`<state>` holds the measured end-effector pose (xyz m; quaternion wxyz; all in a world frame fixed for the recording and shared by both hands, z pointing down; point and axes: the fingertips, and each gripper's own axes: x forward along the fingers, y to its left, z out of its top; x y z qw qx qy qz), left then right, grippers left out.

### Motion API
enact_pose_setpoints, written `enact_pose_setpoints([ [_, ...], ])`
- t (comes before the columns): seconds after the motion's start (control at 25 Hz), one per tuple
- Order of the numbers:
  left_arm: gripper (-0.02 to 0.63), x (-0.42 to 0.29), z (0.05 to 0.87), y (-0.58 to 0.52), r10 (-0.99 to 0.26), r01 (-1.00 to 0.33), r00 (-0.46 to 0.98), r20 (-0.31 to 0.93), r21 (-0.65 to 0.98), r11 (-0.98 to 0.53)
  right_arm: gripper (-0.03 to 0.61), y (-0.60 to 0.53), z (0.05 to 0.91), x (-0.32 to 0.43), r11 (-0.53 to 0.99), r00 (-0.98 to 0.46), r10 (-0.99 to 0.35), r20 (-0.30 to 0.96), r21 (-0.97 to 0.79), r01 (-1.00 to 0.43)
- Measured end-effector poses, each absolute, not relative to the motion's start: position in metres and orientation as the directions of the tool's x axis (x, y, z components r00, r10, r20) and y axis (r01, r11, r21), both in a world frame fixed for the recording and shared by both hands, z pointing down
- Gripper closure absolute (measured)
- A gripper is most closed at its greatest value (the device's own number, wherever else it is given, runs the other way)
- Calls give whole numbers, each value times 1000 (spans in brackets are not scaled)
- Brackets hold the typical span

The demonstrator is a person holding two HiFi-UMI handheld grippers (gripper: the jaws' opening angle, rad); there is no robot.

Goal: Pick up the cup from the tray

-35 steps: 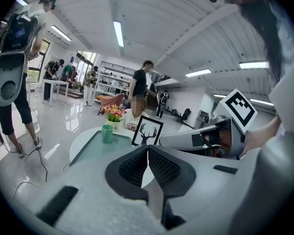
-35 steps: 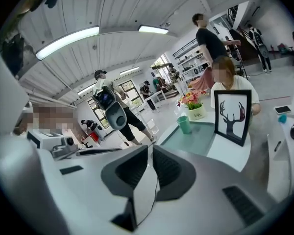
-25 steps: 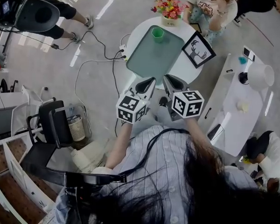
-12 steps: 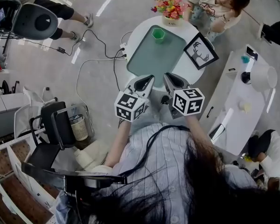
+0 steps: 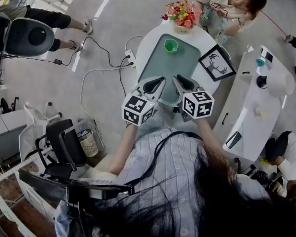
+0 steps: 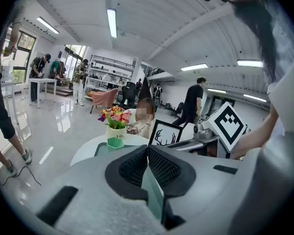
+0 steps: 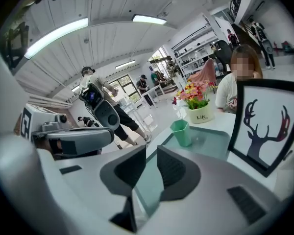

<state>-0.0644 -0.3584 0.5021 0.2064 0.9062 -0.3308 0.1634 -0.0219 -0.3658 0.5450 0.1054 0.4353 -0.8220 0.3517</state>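
Cup: a green cup was seen standing upright at the far end of the tray, close to the flowers.
Tray: a green tray was laid on a round white table, with the cup the only thing on it.
Left gripper: the left gripper was held over the near edge of the tray; in the left gripper view its jaws were pressed together at the tips, and nothing was held between them.
Right gripper: the right gripper was held just beside the left one, over the same near edge; in the right gripper view its jaws were drawn together with only a thin slit left, and nothing was caught in it.
Cup against fingers: the cup was seen ahead of the right jaws and slightly to their right, well apart from them, with bare tray between. No finger of either gripper was touching it.
Surroundings: a pot of flowers was placed just beyond the tray, and a framed deer picture stood at the tray's right side.
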Motion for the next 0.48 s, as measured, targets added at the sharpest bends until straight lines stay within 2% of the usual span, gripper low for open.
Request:
enact_pose_setpoints([
  [0.48,597,-83,536,-411,-443,-606,768,462,304,-735,515,-449,615,-29,301,-500,-633,590,-408,-862],
])
